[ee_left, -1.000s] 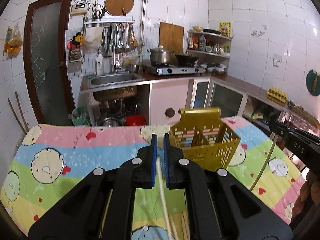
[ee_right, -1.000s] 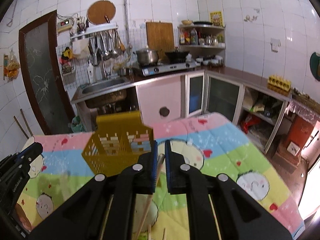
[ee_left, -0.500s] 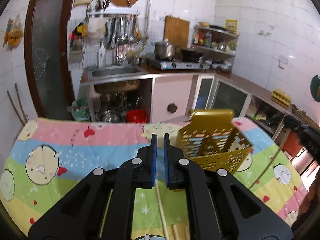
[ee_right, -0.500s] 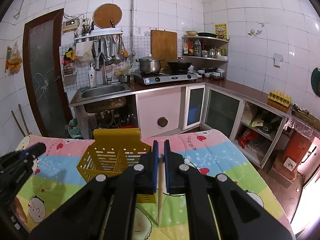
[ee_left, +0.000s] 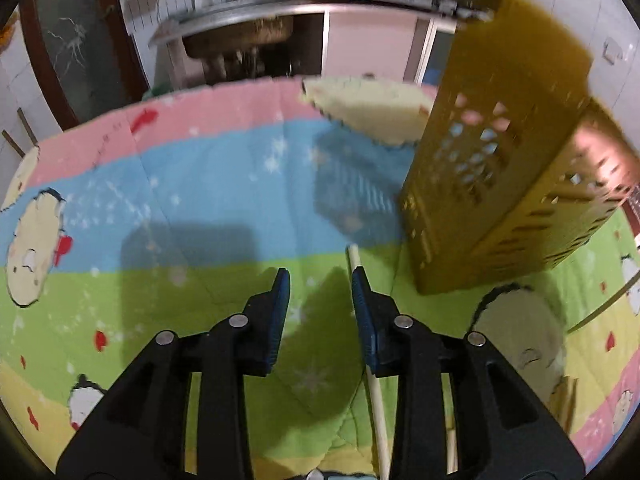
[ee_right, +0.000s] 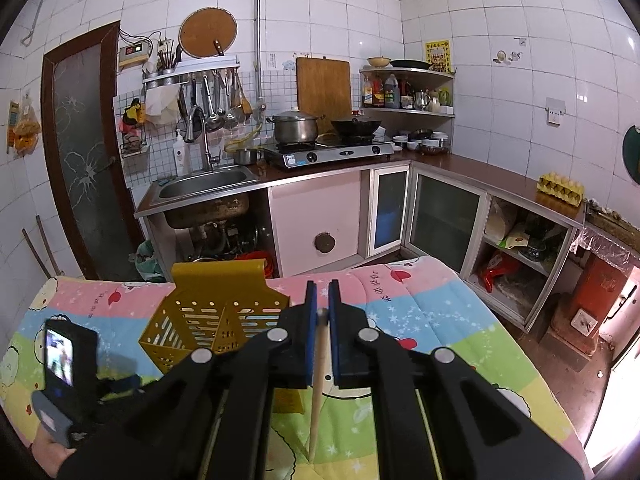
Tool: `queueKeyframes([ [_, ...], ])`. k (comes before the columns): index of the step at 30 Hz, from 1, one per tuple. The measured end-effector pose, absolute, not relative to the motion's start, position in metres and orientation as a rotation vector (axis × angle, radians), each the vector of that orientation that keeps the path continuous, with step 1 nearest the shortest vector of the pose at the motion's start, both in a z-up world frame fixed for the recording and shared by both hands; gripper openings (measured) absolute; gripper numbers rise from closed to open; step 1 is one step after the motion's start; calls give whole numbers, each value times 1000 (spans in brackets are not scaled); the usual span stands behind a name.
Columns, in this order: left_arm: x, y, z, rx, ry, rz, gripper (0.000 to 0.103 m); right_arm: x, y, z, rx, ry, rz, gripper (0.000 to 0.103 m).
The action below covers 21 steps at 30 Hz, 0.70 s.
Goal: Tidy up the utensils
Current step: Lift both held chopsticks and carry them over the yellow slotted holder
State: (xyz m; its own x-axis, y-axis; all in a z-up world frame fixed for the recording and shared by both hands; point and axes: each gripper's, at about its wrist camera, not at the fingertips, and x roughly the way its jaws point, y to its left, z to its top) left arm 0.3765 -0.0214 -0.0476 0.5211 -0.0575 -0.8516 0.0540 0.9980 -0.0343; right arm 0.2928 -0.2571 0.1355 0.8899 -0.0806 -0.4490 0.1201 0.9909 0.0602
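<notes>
Chopstick, pale wood, thin and round: lies on the striped cartoon-print quilt, running from 6 o'clock up toward 12 in the left wrist view, tip showing just past the right-hand finger. It sits against the inner face of that finger, the other finger apart from it. Left gripper jaws are opening; the stick is between them but not pinched, so it reads as released.

Yellow perforated plastic utensil caddy stands at about 2 o'clock from the left gripper, near the chopstick tip, not touching it as far as I can tell. View is motion-blurred.

Right gripper: clenched on a second pale wooden chopstick, gripped near its blunt top end, pointed end hanging down toward 6 o'clock over the quilt. In this view the caddy is at about 10 o'clock from the fingertips, upright, two compartments visible through the slots; contents unclear.

Left handheld unit, with a small lit screen, shows at 8 o'clock in the right wrist view, held by a gloved hand.
</notes>
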Motion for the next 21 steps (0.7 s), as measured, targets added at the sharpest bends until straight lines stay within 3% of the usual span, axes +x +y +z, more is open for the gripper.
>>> queueKeyframes([
  [10,368,-26,-33,-22,978,-76,31,296,-255,135,86,467,-96,6],
  [13,360,-36,-30,8,960,-93,41,298,-254,135,93,473,-93,6],
  [19,369,-45,-53,45,1017,-71,41,296,-250,132,79,483,-93,6],
  [21,369,-45,-53,45,1000,-74,35,296,-249,133,76,486,-90,6],
])
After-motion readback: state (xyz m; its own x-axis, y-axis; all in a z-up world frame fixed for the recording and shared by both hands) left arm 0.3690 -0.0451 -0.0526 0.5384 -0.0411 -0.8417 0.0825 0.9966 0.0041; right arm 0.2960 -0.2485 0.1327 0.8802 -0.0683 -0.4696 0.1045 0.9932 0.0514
